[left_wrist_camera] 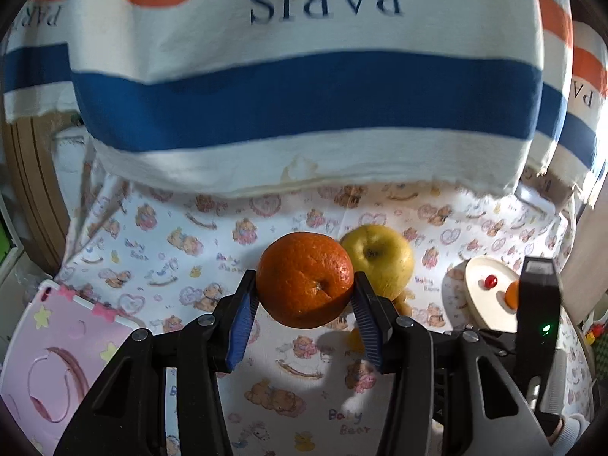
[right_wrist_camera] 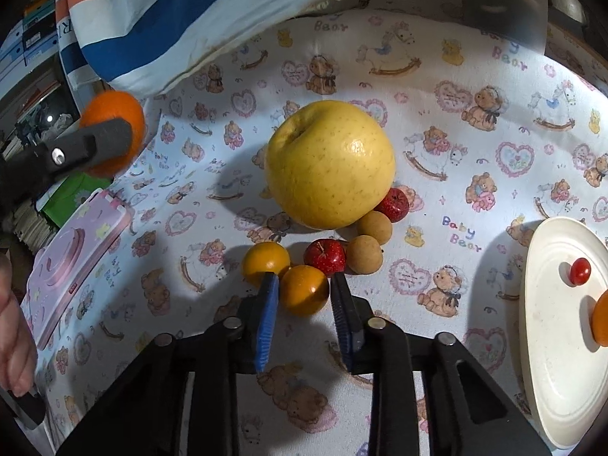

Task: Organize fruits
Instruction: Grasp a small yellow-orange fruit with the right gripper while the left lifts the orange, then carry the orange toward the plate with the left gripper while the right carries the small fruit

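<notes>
- The big orange is pinched in the left claw and is held up off the surface.
- The small orange fruit is squeezed in the right claw, low in the fruit pile.
- The white plate is seen to the right, nearest the right claw.

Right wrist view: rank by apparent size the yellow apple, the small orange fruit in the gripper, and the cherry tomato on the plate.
1. yellow apple, by far the largest.
2. small orange fruit between the right gripper fingers; it sits nearer the camera, so it may look inflated.
3. cherry tomato on the white plate, smallest.
</notes>
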Demonstrator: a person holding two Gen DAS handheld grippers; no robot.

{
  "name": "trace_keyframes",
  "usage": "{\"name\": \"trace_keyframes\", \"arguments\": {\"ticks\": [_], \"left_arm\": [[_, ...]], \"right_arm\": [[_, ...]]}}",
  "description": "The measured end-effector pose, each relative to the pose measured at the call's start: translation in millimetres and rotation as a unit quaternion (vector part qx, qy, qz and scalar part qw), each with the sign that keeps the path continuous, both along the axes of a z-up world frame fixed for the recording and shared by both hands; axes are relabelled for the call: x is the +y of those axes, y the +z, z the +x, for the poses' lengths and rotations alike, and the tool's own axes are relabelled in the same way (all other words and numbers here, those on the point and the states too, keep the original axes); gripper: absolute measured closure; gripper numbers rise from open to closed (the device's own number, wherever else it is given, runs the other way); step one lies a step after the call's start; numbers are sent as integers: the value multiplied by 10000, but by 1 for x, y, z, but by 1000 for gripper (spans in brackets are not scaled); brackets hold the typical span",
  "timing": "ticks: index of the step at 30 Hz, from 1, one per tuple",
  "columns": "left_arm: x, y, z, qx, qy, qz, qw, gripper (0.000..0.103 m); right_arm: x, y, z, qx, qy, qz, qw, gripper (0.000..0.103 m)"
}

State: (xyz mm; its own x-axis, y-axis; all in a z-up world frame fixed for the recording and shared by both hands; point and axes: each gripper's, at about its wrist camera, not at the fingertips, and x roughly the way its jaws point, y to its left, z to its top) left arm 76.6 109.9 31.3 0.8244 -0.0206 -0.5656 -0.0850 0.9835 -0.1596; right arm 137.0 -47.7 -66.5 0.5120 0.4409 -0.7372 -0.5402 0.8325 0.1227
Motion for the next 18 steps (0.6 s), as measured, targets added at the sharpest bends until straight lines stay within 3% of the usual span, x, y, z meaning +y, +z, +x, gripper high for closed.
{"name": "trace_keyframes", "arguments": {"ticks": [8,12,15,18], "left_arm": [[-16,32,-17,-330,-43,163,9993,55],[-29,47,-25,-436,-94,285,9986,55],[-44,55,-29,-551,-177,303,9979,55],[-65,60,-30,-640,-339,327,9968,55]], "right_arm": [[-13,15,-5,-45,14,94,9999,74],[-32,42,-21,-515,-115,-21,9986,74],[-54,63,-41,-1125,-406,-224,9926,74],[-87,77,-56,-1314,-641,-134,9892,74]]}}
